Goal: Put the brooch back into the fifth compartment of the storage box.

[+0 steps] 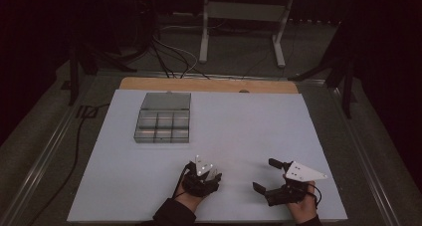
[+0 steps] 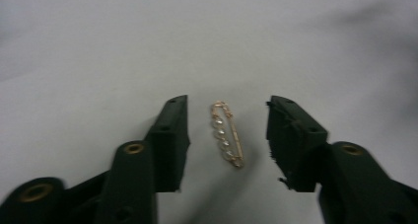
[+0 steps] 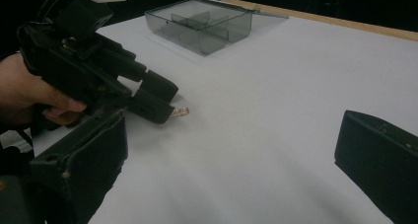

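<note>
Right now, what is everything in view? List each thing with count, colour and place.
brooch: one, gold with clear stones, flat on the sheet between the left gripper's jaws, not touched by them
compartment box: one, smoky grey, lid open, far left part of the sheet
sheet: one, white, covering the table
table: one, wooden edge showing at the far side
metal stand: one, pale grey, on the floor beyond the table
cables: several, dark and pale, on the floor
left gripper: one, black, lowered over the brooch, jaws apart
right gripper: one, black, near right, jaws wide and empty
hands: two, at the near edge
</note>
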A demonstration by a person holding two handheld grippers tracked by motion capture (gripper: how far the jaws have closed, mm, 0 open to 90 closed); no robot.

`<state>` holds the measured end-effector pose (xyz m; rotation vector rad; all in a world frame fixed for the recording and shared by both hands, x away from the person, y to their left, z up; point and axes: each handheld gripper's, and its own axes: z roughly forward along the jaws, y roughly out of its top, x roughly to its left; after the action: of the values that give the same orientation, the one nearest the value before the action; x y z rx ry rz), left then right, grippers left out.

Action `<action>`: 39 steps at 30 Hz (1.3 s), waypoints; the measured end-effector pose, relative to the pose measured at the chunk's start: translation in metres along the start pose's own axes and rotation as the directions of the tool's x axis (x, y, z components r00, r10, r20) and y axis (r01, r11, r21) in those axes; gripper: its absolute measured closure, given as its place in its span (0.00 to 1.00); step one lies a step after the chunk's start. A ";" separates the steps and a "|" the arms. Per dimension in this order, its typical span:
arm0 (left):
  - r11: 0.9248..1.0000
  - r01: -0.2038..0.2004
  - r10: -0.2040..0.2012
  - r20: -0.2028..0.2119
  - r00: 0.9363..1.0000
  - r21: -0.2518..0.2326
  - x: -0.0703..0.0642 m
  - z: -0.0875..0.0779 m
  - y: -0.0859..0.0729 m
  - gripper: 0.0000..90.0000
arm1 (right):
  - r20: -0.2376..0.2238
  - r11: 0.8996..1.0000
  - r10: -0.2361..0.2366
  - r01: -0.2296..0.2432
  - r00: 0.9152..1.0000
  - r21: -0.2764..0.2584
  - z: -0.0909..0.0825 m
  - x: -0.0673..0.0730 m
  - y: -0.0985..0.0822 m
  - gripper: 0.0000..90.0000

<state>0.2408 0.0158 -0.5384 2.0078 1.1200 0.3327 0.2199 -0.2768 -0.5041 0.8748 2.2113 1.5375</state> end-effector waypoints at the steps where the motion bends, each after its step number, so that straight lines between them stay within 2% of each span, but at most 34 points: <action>1: 1.000 -0.007 0.007 -0.005 1.000 0.007 -0.001 0.001 0.000 0.62 | 0.001 1.000 0.000 -0.001 1.000 0.002 0.000 0.000 0.000 0.00; 6: 0.998 -0.054 0.054 -0.018 0.998 0.014 -0.009 0.003 0.000 0.73 | 0.003 1.000 0.000 0.000 1.000 0.005 0.000 0.000 0.000 0.00; 12: 0.999 -0.046 0.047 -0.039 0.998 0.027 -0.009 0.004 0.000 0.80 | 0.003 1.000 -0.003 0.003 1.000 0.003 0.000 0.000 0.000 0.00; 21: 0.996 -0.059 0.064 -0.077 0.995 0.060 -0.012 0.005 0.004 0.89 | 0.004 1.000 -0.005 0.005 1.000 0.007 0.000 0.001 0.000 0.00; 23: 0.997 -0.042 0.047 -0.075 0.996 0.065 -0.011 0.004 0.004 0.91 | 0.004 1.000 -0.007 0.007 1.000 0.006 0.000 0.001 0.000 0.00; 26: 0.996 -0.063 0.068 -0.089 0.994 0.067 -0.013 0.004 0.004 0.96 | 0.003 1.000 -0.006 0.006 1.000 0.006 -0.001 0.001 0.000 0.00; 39: 0.995 -0.068 0.072 -0.055 0.996 0.072 -0.010 0.004 0.007 0.97 | 0.006 1.000 -0.005 0.005 1.000 0.004 -0.001 0.001 0.001 0.00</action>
<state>0.2415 0.0034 -0.5337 2.1148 1.1123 0.3937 0.2189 -0.2770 -0.5031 0.8727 2.2117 1.5271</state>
